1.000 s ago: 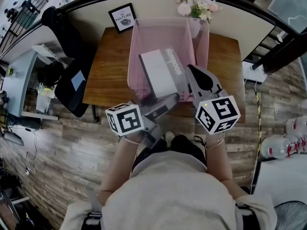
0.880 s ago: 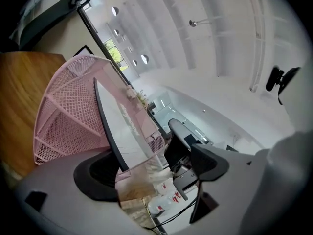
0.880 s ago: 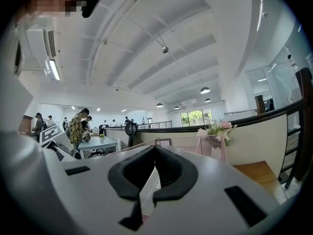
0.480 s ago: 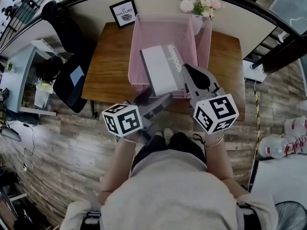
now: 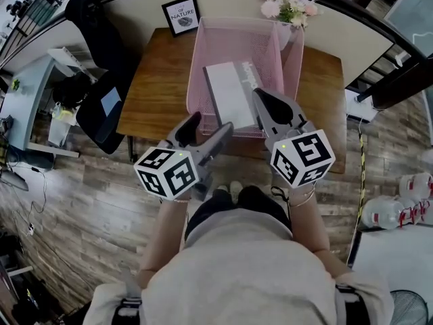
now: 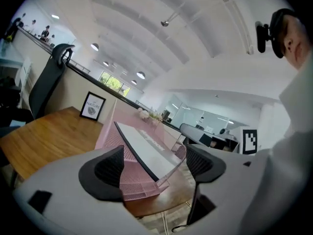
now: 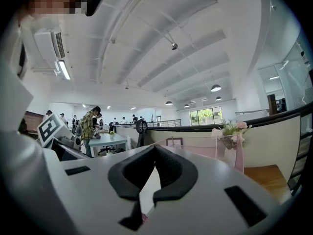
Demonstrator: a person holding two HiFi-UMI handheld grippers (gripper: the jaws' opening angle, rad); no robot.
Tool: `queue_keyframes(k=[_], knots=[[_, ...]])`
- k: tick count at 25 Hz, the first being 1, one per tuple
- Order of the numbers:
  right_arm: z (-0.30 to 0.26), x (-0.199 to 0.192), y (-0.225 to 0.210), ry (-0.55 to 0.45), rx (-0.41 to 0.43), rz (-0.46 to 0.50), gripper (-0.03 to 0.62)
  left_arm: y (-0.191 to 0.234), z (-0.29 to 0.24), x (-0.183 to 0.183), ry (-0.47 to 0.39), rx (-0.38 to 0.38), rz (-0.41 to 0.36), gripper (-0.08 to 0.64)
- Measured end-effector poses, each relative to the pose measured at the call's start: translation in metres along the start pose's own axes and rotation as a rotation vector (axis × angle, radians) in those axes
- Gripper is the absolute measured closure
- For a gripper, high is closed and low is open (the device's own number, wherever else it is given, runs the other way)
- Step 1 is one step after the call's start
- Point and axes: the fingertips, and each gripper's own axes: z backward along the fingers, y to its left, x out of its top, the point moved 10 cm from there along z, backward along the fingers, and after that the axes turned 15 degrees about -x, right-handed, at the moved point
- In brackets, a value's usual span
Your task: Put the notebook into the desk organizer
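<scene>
The white-and-grey notebook [image 5: 226,97] [image 6: 146,148] leans tilted inside the pink mesh desk organizer [image 5: 203,46] [image 6: 112,131] on the wooden desk [image 5: 159,80]. My left gripper [image 5: 211,124] [image 6: 156,163] hovers just off the organizer's near wall. It is open; its jaws have just been closing a little, with nothing between the pads. My right gripper [image 5: 259,95] [image 7: 154,151] is shut, and its tip lies over the notebook's near right corner. I cannot tell whether it touches the notebook.
A framed picture [image 5: 181,15] [image 6: 92,105] and a flower vase [image 5: 287,5] [image 7: 230,131] stand at the desk's back edge. A black office chair [image 5: 101,107] sits left of the desk. Water bottles [image 5: 385,208] lie on the floor at right.
My left gripper has drawn back from the organizer's front wall and rolled, so its jaws now stand side by side. The right gripper has shifted slightly. The notebook has stayed in the organizer.
</scene>
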Motion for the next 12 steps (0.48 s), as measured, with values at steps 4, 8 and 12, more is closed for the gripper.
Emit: queue_keyframes(k=[4,8,12], knots=[[-0.001,0.004,0.004,-0.010,0.021,-0.002,0.588,-0.004,-0.001,0.022,-0.010,-0.006,-0.140,0.216],[-0.002,0.010,0.009,-0.029,0.055,0.002,0.588,-0.012,-0.006,0.042,-0.006,-0.031,-0.271,0.303],[-0.002,0.015,0.014,-0.044,0.095,0.025,0.586,-0.019,-0.012,0.053,-0.025,-0.031,-0.353,0.368]])
